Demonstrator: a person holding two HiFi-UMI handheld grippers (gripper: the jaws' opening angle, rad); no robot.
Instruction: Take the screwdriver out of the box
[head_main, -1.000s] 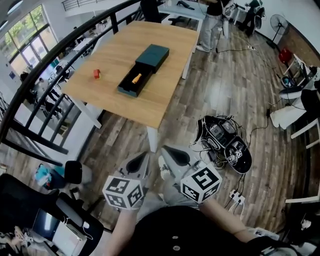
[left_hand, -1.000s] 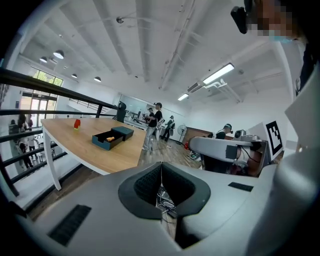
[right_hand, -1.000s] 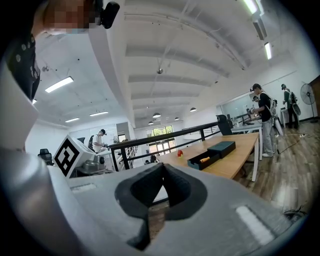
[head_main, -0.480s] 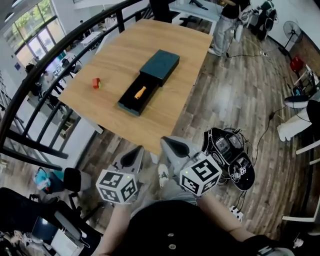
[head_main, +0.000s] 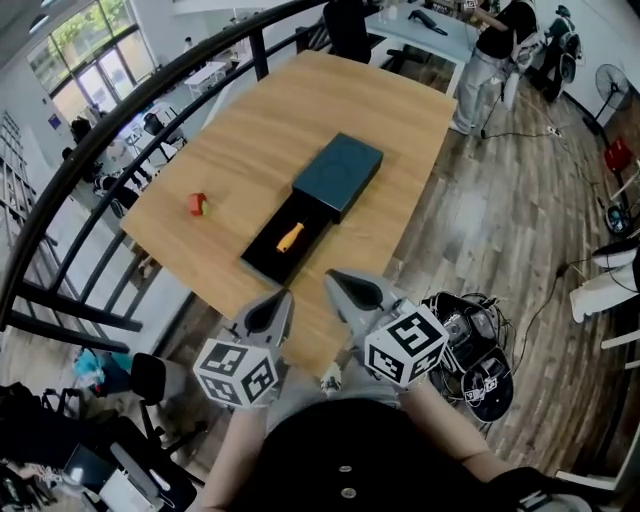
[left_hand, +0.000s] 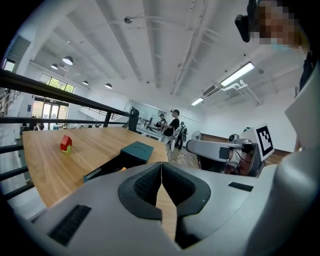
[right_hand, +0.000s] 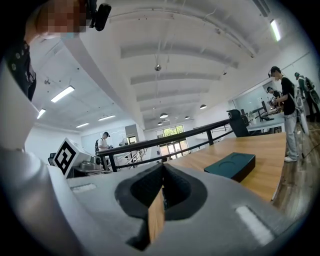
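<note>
The left claw (head_main: 278, 300) is shut. Its two jaws are pressed together and there is nothing between them. The right claw (head_main: 338, 280) is shut too, and it holds nothing. The two claws are side by side, close in front of the person, at the near edge of the table (head_main: 250, 120). Each one has a cube with black and white squares on its back. Both claws point toward the box (head_main: 340, 175), but they do not touch it.

The box is dark blue-green and lies in the middle of the wooden table. Its black tray (head_main: 262, 262) is pulled out toward the person, so you can see inside. The screwdriver (head_main: 290, 237) lies in that open tray. Its handle is orange (the metal end is too small to make out). Nothing is touching it.

A small red block (head_main: 197, 204) sits on the table to the left of the box, well apart from it.

A black railing (head_main: 120, 130) curves along the left side of the table. The floor (head_main: 500, 200) is made of wooden boards. A pile of dark gear and cables (head_main: 475, 350) lies on the floor to the right of the claws. Another person (head_main: 490, 60) stands past the far end of the table.
</note>
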